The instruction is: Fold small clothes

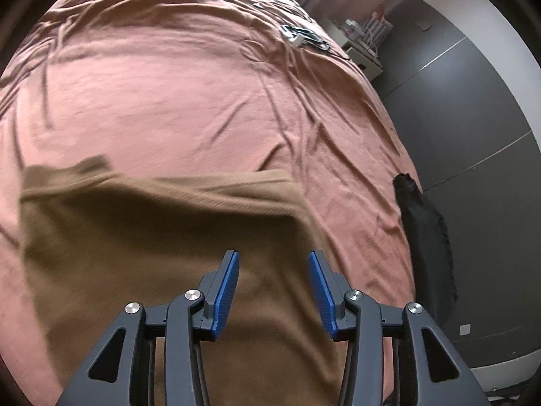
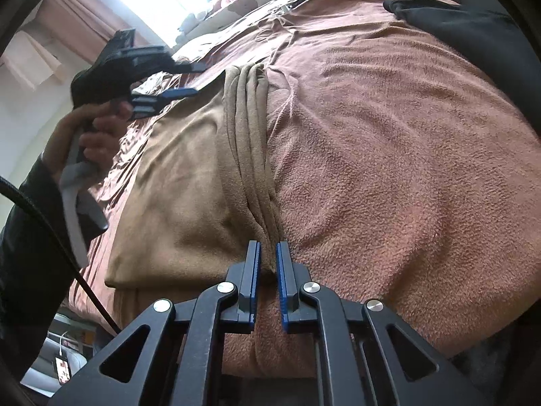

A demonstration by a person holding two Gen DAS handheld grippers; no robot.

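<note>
1. A person's hand (image 2: 89,128), at the left of the right wrist view, grips the grey handle of the left gripper (image 2: 182,79); a dark sleeve and a black cable run down below it.
2. The left gripper (image 1: 274,264) hangs over the brown garment (image 1: 162,264) with its jaws well apart. The ribbed blue pads (image 1: 230,291) face each other across bare air, and no cloth lies between them. No earlier view is at hand, so only this open stance can be told.
3. The brown garment is soft, matte knit, folded to a roughly rectangular slab on the bed (image 1: 169,94) near its front edge. In the right wrist view its right side (image 2: 250,142) shows as several stacked, rounded layers that run like thick cords away from the camera.
4. The right gripper (image 2: 268,253) sits at the near end of those stacked layers, fingers almost together. A thin bunch of the brown fabric fills the narrow slot between the blue pads (image 2: 280,284), so the gripper is pinching the garment's folded edge.
5. The bed cover is salmon-pink: creased and smooth-looking in the left wrist view, nubbly like terry in the right wrist view (image 2: 389,155).
6. A black, limp garment (image 1: 426,243) hangs over the bed's right edge, well apart from the brown one.
7. Beyond that edge lies dark grey floor (image 1: 473,108) with pale seams.
</note>
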